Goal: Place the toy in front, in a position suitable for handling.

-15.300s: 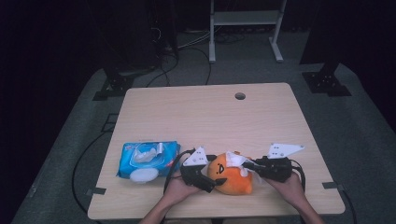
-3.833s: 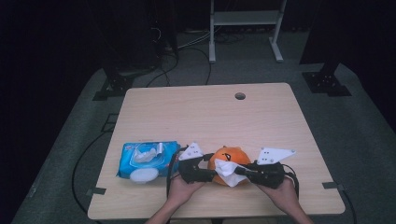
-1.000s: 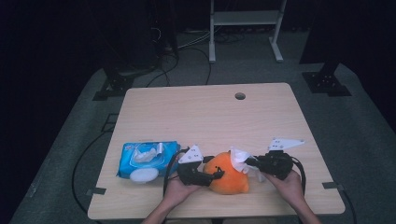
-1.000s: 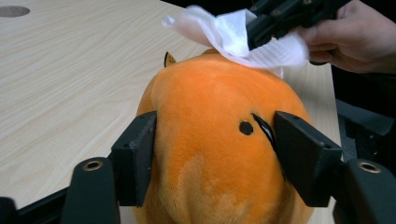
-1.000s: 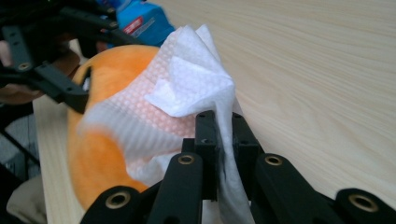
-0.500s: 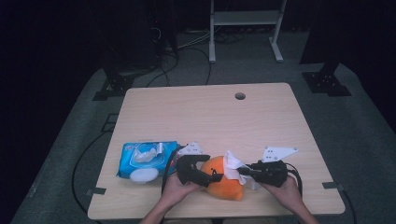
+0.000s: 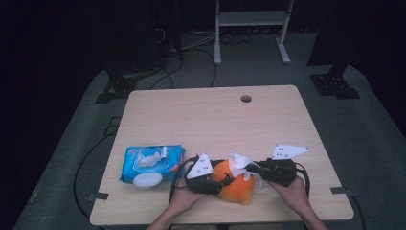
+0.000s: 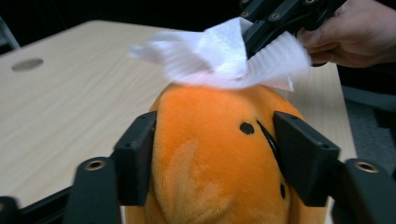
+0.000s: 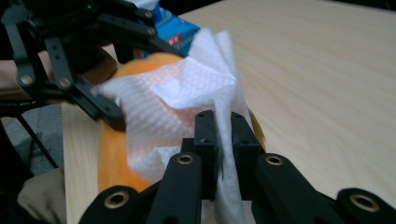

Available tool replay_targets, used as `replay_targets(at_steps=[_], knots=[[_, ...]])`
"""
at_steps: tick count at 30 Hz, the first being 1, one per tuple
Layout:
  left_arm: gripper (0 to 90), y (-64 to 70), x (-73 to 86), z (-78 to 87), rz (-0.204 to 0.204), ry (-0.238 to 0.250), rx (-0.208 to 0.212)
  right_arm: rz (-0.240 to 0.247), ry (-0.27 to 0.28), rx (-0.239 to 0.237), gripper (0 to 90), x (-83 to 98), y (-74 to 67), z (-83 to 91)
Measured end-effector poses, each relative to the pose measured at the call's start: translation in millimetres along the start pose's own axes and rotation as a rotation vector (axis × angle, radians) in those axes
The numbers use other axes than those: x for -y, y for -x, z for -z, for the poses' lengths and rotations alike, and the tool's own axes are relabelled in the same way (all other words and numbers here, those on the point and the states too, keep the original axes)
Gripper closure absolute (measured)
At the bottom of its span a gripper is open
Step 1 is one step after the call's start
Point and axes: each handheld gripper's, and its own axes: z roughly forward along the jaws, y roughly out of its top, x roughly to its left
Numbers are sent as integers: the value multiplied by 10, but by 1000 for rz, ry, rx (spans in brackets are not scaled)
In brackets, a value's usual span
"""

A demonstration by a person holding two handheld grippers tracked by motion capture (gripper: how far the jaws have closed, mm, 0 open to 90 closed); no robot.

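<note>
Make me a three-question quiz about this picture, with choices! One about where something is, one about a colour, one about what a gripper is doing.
1. Where does the blue wet-wipe pack lie on the wooden table?
A. beside the person's left gripper, away from the toy
B. at the far edge by the hole
C. on the toy

2. What colour is the round plush toy?
A. green
B. orange
C. purple

3. What does the right gripper hold?
A. nothing
B. the pack
C. a white wipe

Answers: 1 A, the high view shows the pack near the front edge, left of that gripper. 2 B, orange fur with black marks. 3 C, its jaws are pinched shut on the wipe, which lies on the toy.
</note>
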Motion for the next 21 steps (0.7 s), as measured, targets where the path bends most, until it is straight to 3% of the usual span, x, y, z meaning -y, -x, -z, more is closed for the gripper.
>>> replay_targets(at_steps=[3, 6, 8, 10, 13, 15, 16, 18, 21], knots=[[187, -69, -30, 20, 73, -43, 36, -36, -11, -14, 834, 58, 27, 21], [61, -106, -69, -7, 132, -94, 52, 8, -25, -27, 834, 47, -67, -17], [51, -130, -44, -21, 161, -118, 63, 42, -32, -49, 834, 28, -139, -47], [81, -167, 0, -20, 197, -117, 79, 71, -34, -29, 834, 14, -195, -59], [294, -185, 16, 28, 177, -87, 69, 78, -22, -14, 834, -39, -206, -62], [384, -160, 20, 48, 144, -33, 53, 84, 0, 0, 835, -94, -211, -50], [404, -134, 13, 52, 115, -8, 39, 88, 11, 5, 835, -116, -223, -41], [421, -47, -19, 57, 27, 63, -31, 121, 60, 24, 834, -187, -278, 7], [422, 13, -37, 39, -36, 131, -86, 160, 94, 45, 835, -240, -328, 36]])
